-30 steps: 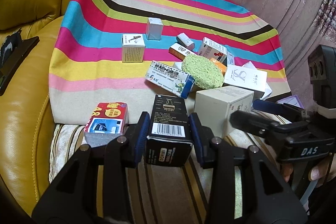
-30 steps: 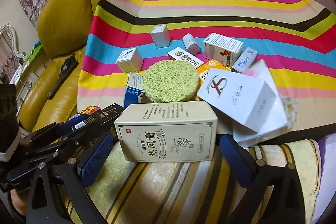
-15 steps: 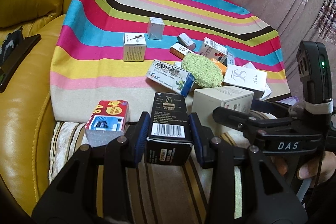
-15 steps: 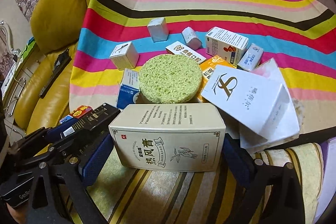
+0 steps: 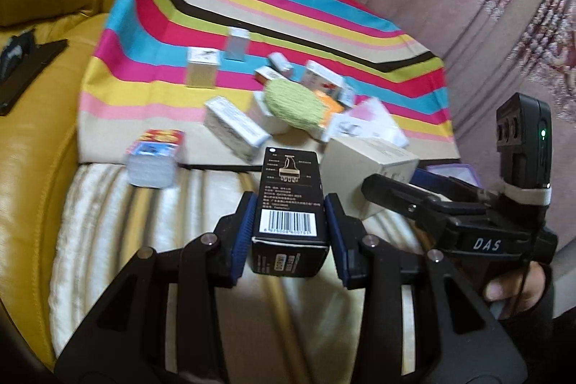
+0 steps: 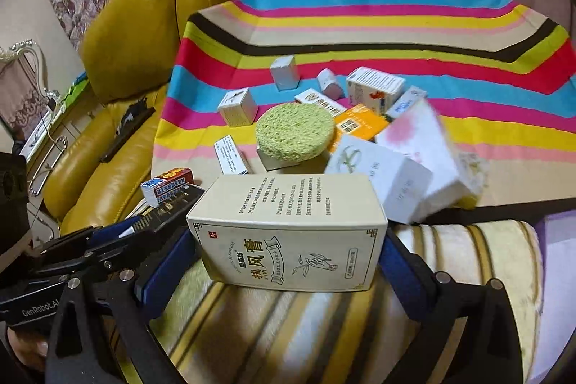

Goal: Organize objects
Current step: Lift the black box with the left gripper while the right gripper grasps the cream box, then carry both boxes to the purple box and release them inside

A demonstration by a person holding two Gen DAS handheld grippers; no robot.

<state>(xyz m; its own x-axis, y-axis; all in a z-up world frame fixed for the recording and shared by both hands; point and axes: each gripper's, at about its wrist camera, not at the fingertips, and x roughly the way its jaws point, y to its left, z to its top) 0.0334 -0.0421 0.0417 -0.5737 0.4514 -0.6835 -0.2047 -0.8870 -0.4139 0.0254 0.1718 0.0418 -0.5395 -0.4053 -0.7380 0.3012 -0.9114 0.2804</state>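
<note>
Yellow leather sofa [image 6: 118, 24] draped with a striped cloth [image 6: 360, 24]; we see our left gripper [image 5: 289, 222] with both blue pads pressed on a black barcode box [image 5: 288, 200] standing between its jaws. Our right gripper [image 6: 284, 261] is clamped on a beige carton [image 6: 288, 233] spanning its jaws. Beyond both jaws lie a green sponge [image 6: 294, 132] and scattered small boxes [image 6: 237, 107]; a red-topped box [image 5: 154, 157] sits ahead-left of the left jaws

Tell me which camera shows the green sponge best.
The right wrist view: the green sponge sits sharp and whole, its round top resting on a small box. The left wrist view shows it blurred, farther off, seen obliquely.
</note>
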